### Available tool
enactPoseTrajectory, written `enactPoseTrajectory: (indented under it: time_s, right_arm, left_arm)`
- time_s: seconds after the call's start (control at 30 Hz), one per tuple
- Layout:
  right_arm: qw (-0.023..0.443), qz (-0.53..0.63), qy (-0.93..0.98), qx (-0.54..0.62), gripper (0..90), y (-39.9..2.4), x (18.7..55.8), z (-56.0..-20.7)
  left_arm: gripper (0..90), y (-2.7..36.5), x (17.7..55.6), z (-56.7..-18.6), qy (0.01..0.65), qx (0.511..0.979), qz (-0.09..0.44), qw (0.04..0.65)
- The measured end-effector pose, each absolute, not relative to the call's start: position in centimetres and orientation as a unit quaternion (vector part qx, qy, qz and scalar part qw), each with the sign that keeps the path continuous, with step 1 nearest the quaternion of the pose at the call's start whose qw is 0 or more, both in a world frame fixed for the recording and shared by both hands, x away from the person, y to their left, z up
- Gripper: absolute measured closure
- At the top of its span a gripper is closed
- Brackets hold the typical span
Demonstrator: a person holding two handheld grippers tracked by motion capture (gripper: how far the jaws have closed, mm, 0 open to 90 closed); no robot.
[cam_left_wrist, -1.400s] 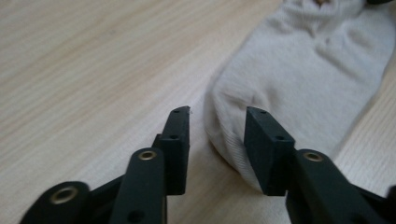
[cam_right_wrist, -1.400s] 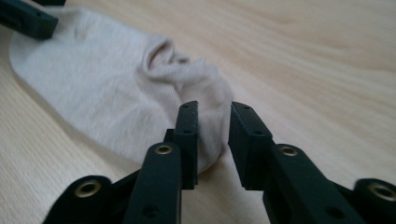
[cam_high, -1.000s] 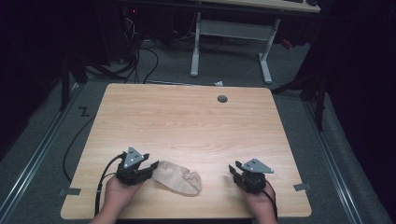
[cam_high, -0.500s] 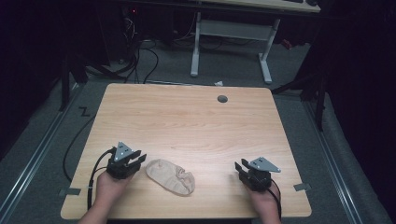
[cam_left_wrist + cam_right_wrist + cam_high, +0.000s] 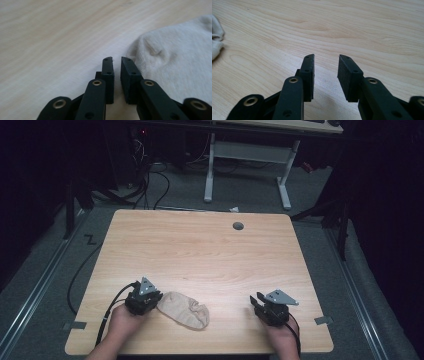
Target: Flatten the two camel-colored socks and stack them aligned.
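Your only obstacle on the table (image 5: 200, 250) is the beige sock (image 5: 186, 309) beside your left gripper (image 5: 150, 301); bare wood lies open ahead of both grippers, up to the far grommet hole (image 5: 238, 226)

The light wooden table (image 5: 200, 250) lies under both jaws, and its grain runs across ahead of them. A small round grey grommet (image 5: 238, 226) sits near the far edge, well beyond the right gripper (image 5: 256, 301). A white metal desk frame (image 5: 247, 152) stands past the table. Black cables (image 5: 150, 175) trail over the grey floor, far ahead of the left gripper (image 5: 156, 301).
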State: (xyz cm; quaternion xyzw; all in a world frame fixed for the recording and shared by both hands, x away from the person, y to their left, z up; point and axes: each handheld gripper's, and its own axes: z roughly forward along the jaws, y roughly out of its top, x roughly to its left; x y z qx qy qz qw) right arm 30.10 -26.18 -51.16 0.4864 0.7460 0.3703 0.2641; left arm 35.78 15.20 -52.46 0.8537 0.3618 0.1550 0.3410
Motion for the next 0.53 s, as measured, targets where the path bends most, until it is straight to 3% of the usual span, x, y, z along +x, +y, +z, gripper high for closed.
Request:
enactPoseTrajectory:
  time_s: [0.1,0.2,0.33,0.53]
  right_arm:
    - [0.264,0.371,0.745,0.488,66.5,-26.3,30.2,-51.1]
    - [0.264,0.373,0.742,0.491,66.5,-26.6,30.3,-51.1]
    - [0.263,0.374,0.740,0.493,66.7,-26.7,30.3,-51.0]
    - [0.263,0.378,0.740,0.491,66.6,-26.6,30.3,-50.9]
  left_arm:
    - [80.4,14.1,34.0,-52.2,0.339,0.865,0.134,0.344]
    - [76.4,13.6,33.1,-51.4,0.328,0.861,0.152,0.357]
    - [68.5,16.0,34.1,-50.3,0.372,0.823,0.207,0.375]
    - [62.4,19.7,35.3,-50.1,0.433,0.784,0.206,0.394]
